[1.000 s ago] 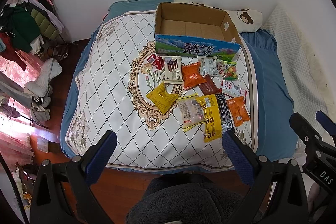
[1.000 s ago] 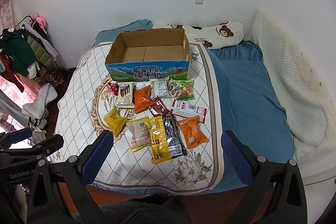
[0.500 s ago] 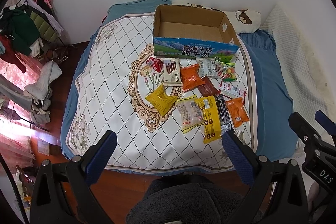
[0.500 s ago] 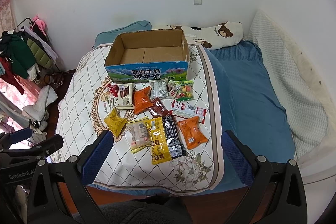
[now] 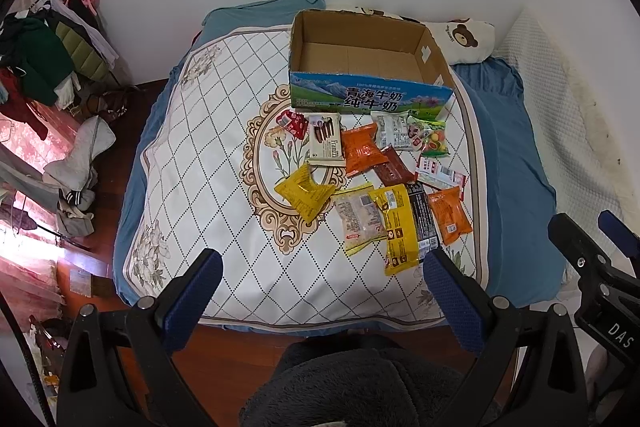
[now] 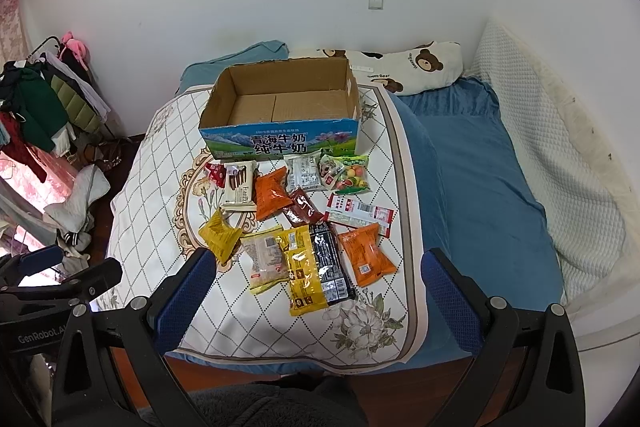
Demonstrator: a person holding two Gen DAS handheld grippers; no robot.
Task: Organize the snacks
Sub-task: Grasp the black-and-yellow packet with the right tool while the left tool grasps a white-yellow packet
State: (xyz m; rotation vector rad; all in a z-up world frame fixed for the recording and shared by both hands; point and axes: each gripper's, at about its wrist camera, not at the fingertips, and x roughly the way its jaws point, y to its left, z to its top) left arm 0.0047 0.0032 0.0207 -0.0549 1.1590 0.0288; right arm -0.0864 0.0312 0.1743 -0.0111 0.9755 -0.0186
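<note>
Several snack packets lie on a white patterned quilt (image 5: 208, 163) on a bed, just in front of an open, empty cardboard box (image 5: 360, 59), which also shows in the right wrist view (image 6: 280, 103). Among them are a yellow packet (image 5: 306, 193), an orange packet (image 5: 362, 149), a long yellow packet (image 6: 304, 273) and an orange packet (image 6: 366, 253). My left gripper (image 5: 324, 291) is open and empty, held back above the bed's near edge. My right gripper (image 6: 314, 287) is open and empty, also above the near edge.
A bear-print pillow (image 6: 404, 67) lies behind the box. Blue bedding (image 6: 480, 187) and a white blanket (image 6: 560, 163) lie to the right. A clothes rack (image 5: 44, 55) and clothes on the floor stand left of the bed. A wall is behind.
Both views have crept slightly forward toward the bed. The snacks and the box have not moved, and both grippers stay open.
</note>
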